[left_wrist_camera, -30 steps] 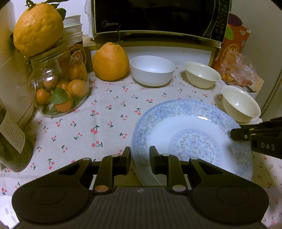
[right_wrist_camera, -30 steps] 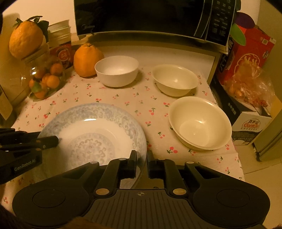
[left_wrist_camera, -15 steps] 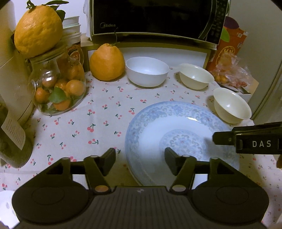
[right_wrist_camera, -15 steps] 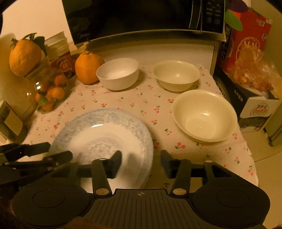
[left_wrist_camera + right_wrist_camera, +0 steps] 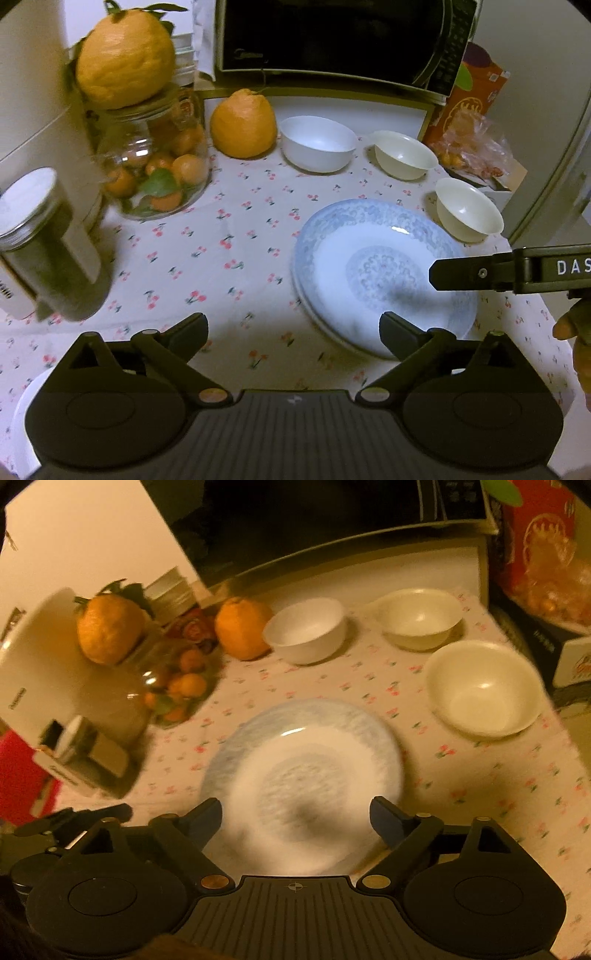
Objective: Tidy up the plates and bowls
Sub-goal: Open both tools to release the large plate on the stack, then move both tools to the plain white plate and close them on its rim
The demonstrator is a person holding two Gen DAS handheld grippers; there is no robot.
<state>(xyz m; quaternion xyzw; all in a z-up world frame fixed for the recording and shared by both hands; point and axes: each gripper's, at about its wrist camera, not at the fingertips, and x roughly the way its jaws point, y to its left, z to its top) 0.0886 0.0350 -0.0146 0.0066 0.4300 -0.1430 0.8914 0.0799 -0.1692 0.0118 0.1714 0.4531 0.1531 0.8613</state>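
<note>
Hovering above cherry-print tablecloth point(image 5: 229, 236), left gripper point(image 5: 293, 328) spread wide, nothing between fingers; right gripper point(image 5: 295, 816) likewise wide, empty, over near rim of blue-patterned plate point(image 5: 306, 760). Plate lies flat mid-table; white bowl point(image 5: 317, 144) and two cream bowls point(image 5: 404, 155) point(image 5: 467, 210) stand apart behind it, near microwave point(image 5: 332, 37)

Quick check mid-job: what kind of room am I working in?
Most likely a home kitchen or dining corner: a microwave stands behind a cherry-print tablecloth with bowls and a jar of oranges.
</note>
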